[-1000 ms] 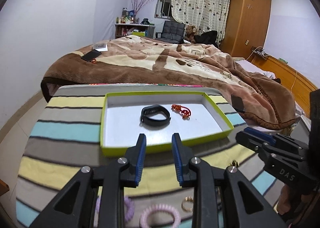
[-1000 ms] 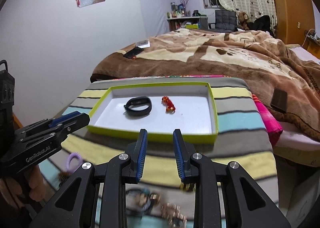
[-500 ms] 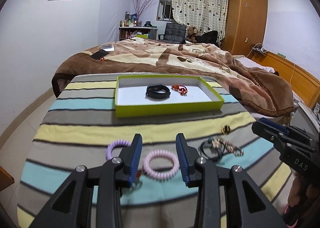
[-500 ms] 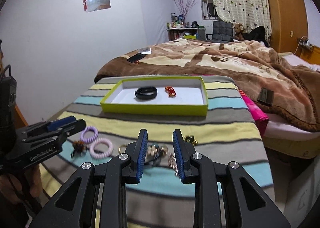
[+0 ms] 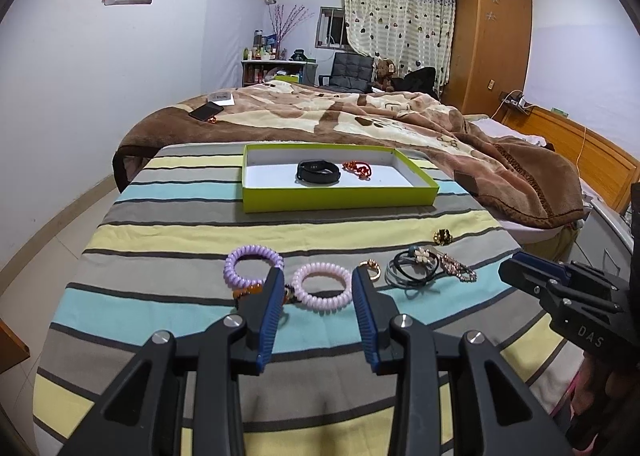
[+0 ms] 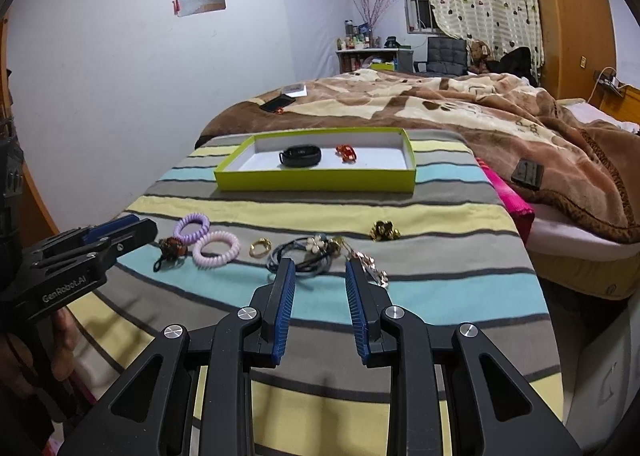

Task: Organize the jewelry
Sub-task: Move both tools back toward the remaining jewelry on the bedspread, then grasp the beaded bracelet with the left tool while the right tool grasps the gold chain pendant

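Left tongs [image 5: 318, 280]: released, jaws spread, nothing gripped; held above the striped cloth [image 5: 192, 228].
Right tongs [image 6: 320, 270]: released, jaws apart, nothing gripped; seen to the right of the left tongs.
Pink coil band [image 5: 322, 286]: flat on the cloth, framed between the left fingertips; contact cannot be told.
Purple coil band [image 5: 252, 266]: just left of the left tongs' left tip.
Brown-orange clip [image 6: 171, 248]: beside both coil bands, partly hidden behind the left tongs' left finger.
Gold ring [image 6: 260, 248]: ahead-left of the right tongs, between the pink band and the black hair ties.
Black hair ties [image 6: 304, 254]: tangled with a flower charm, right at the right tongs' tips.
Chain bracelet [image 6: 370, 266]: just past the right tongs' right tip.
Gold ornament [image 6: 384, 231]: further ahead-right, apart from the pile.
Green tray [image 5: 340, 197]: well ahead of both tongs; black wristband [image 5: 318, 171] and red trinket [image 5: 358, 169] lie inside.
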Demonstrator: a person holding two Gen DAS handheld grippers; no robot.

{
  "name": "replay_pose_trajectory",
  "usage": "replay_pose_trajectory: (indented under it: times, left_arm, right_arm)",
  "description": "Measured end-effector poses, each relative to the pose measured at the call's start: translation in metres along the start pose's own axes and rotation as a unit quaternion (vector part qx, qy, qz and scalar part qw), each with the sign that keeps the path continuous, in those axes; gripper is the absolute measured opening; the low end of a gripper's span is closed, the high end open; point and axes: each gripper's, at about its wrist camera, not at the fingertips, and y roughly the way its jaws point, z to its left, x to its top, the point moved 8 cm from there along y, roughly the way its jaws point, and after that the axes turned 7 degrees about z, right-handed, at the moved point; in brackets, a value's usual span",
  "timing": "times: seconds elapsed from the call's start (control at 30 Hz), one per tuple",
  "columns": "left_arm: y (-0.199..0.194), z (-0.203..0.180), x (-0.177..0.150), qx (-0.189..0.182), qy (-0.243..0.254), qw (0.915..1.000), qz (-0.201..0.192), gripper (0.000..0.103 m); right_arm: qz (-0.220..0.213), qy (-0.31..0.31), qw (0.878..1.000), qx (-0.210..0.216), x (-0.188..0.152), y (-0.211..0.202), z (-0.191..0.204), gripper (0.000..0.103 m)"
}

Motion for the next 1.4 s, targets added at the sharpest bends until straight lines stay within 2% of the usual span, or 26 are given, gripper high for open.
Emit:
replay_pose_trajectory:
  times: [0.63, 0.67, 0.8, 1.1, 1.2, 1.4]
  left_arm:
    - [0.015, 0.033, -0.009, 0.023, -0.02, 0.9993, 0.022, 0.037]
    - [0.017, 0.035, -0.009, 0.024, -0.021, 0.9992, 0.026, 0.037]
    - [0.026, 0.043, -0.015, 0.02, -0.027, 0.9984, 0.046, 0.048]
    - [0.049, 0.041, -0.02, 0.011, -0.023, 0.9952, 0.094, 0.05]
    - [0.057, 0.041, -0.022, 0.004, -0.031, 0.9929, 0.115, 0.05]
    - [0.063, 0.041, -0.022, 0.006, -0.037, 0.9908, 0.13, 0.05]
  right_arm:
    - [0.035, 0.01, 0.999, -0.009, -0.007, 0.02, -0.021, 0.027]
    - [0.038, 0.01, 0.999, -0.009, -0.008, 0.022, -0.023, 0.027]
    - [0.051, 0.01, 0.999, -0.011, -0.008, 0.03, -0.029, 0.027]
    - [0.087, 0.0, 0.996, -0.003, -0.007, 0.051, -0.035, 0.027]
    - [0.107, 0.0, 0.994, 0.012, -0.008, 0.059, -0.037, 0.027]
    - [0.122, -0.016, 0.992, -0.002, -0.004, 0.069, -0.043, 0.027]
